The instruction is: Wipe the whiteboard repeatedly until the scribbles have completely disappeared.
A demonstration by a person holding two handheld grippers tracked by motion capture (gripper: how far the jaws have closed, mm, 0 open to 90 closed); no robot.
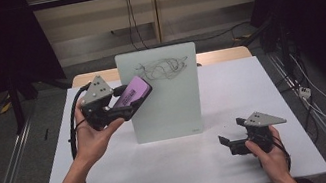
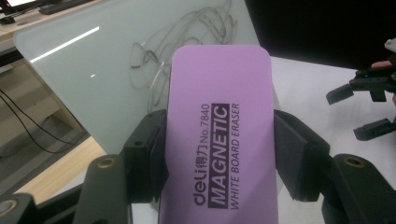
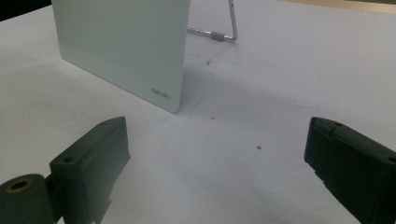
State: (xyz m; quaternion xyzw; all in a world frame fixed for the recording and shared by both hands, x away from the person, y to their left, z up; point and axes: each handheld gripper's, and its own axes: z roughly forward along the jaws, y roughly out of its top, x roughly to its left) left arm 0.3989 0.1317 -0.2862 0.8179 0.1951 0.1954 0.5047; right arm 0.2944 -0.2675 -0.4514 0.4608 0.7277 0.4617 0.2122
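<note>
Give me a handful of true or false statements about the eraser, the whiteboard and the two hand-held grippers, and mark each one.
1. The left hand-held gripper clamps a purple eraser. True.
2. The whiteboard lies flat on the table. False: it stands upright on a metal stand.
3. The right hand-held gripper holds a marker. False: its jaws are open and empty.
4. Scribbles mark the board's upper part. True.

Eraser (image 2: 219, 140) bottom cut off by frame edge; whiteboard (image 1: 163, 91) scribble (image 1: 162, 67) illegible.
</note>
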